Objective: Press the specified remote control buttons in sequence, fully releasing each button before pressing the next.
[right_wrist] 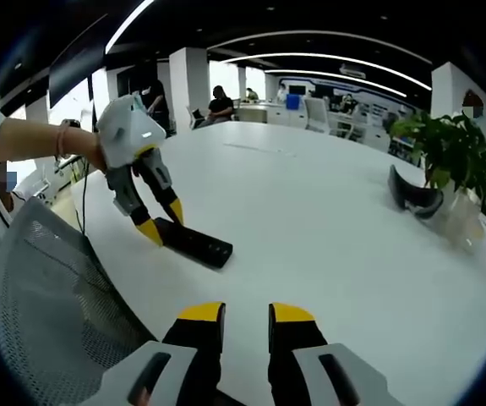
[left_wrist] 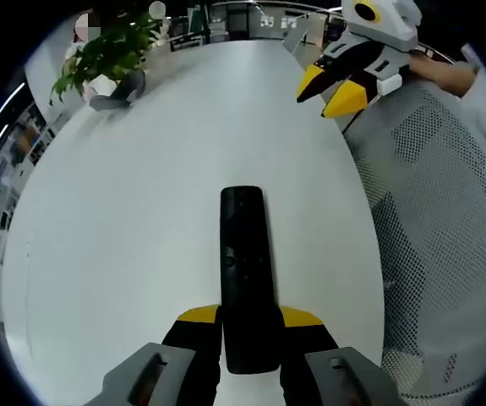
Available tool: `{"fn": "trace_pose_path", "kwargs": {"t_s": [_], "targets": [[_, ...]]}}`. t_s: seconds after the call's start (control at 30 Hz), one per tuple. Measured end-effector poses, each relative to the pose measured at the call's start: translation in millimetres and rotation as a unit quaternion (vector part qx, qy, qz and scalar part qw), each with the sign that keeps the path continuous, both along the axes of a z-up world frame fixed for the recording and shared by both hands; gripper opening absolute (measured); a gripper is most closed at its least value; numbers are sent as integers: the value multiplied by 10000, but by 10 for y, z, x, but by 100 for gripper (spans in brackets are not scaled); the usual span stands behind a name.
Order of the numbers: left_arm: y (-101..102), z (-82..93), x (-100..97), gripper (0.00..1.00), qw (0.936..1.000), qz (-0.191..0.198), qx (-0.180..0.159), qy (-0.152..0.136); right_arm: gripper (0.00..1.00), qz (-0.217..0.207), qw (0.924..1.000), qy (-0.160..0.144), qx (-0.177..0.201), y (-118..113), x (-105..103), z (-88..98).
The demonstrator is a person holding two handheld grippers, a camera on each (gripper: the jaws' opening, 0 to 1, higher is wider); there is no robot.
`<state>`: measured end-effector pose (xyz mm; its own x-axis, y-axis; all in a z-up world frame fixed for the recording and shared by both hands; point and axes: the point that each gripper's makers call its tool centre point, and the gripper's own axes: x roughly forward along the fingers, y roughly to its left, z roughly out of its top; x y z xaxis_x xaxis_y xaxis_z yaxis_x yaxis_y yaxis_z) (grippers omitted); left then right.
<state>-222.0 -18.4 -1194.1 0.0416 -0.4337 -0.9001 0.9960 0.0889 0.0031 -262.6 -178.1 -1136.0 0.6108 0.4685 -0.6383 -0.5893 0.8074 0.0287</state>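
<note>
Remote control [left_wrist: 243, 271] is lying flat on the white table [left_wrist: 124, 254], its near end clamped between the left hand-held gripper [left_wrist: 249, 326] jaws. Right hand-held gripper [right_wrist: 247, 315] is hovering apart, narrowly parted, holding nothing. Potted plant [right_wrist: 450, 165] is standing well beyond.

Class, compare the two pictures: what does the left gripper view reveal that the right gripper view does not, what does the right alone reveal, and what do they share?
Left gripper view alone: the remote's button face, seen along its length between the left gripper's jaws. Right gripper view alone: seated people at far desks, and the right gripper with its jaws apart and empty. Shared: the white table, remote, potted plant, mesh chair.
</note>
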Motion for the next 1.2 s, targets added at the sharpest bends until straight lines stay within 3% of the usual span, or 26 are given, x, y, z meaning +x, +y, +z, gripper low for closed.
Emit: {"fn": "trace_pose_path", "kwargs": {"t_s": [0.6,1.2], "targets": [[5,6,-167,24,9983,316,-495,-22,16,124,9999,102,-8,29,-25,-39],[7,12,-378,24,9961,431,-770,-52,15,199,9997,159,-4,56,-48,-57]]}}
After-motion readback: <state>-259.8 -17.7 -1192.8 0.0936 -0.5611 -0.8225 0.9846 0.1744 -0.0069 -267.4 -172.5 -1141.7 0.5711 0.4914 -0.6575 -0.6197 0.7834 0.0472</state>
